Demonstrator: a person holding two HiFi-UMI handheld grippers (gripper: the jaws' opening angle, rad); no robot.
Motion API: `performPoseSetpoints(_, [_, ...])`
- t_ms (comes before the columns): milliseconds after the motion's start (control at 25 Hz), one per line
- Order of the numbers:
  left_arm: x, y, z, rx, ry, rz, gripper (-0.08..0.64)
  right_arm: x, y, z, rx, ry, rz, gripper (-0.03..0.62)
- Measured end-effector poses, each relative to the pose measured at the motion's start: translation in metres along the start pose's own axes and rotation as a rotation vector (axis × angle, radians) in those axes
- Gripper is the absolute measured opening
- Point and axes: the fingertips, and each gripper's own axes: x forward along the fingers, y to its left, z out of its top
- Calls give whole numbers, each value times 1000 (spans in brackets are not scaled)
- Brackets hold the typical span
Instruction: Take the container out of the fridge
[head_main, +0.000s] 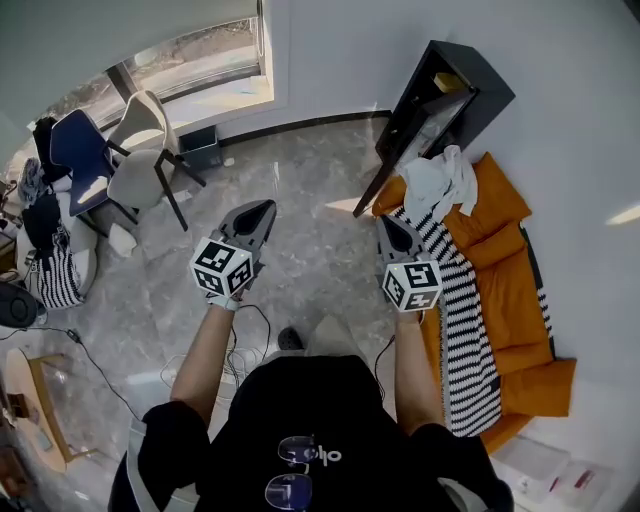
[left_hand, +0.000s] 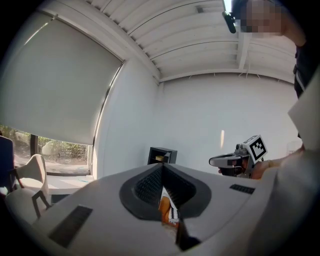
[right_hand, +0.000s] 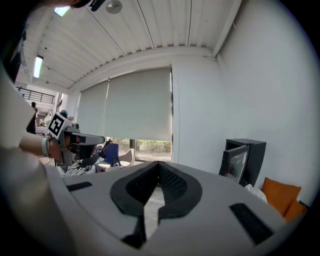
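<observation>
Head view shows the left tool (head_main: 262, 210) and the right tool (head_main: 386, 224) held side by side over the grey floor (head_main: 310, 180), well apart from the black fridge (head_main: 482, 85) against the white wall. Each tool's jaws are pressed together with nothing between them. The fridge door (head_main: 432, 118) stands open, and a small yellowish container (head_main: 449, 82) sits inside near the top. An orange mattress (head_main: 510, 270) with a striped blanket (head_main: 460, 330) lies just beside the fridge.
</observation>
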Motion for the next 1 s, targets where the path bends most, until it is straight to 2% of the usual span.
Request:
performPoseSetpoints(320, [18, 78, -9, -28, -4, 49, -2, 86, -8, 5, -9, 17, 33, 3])
performPoseSetpoints(560, [52, 156, 9, -8, -12, 62, -2, 179, -25, 24, 0, 0, 42, 3])
performPoseSetpoints(840, [131, 251, 33, 10, 11, 53, -2, 291, -71, 50, 31, -7, 27, 3])
performPoseSetpoints(1000, [191, 290, 46, 57, 42, 27, -2, 345, -108, 65, 53, -18, 5, 3])
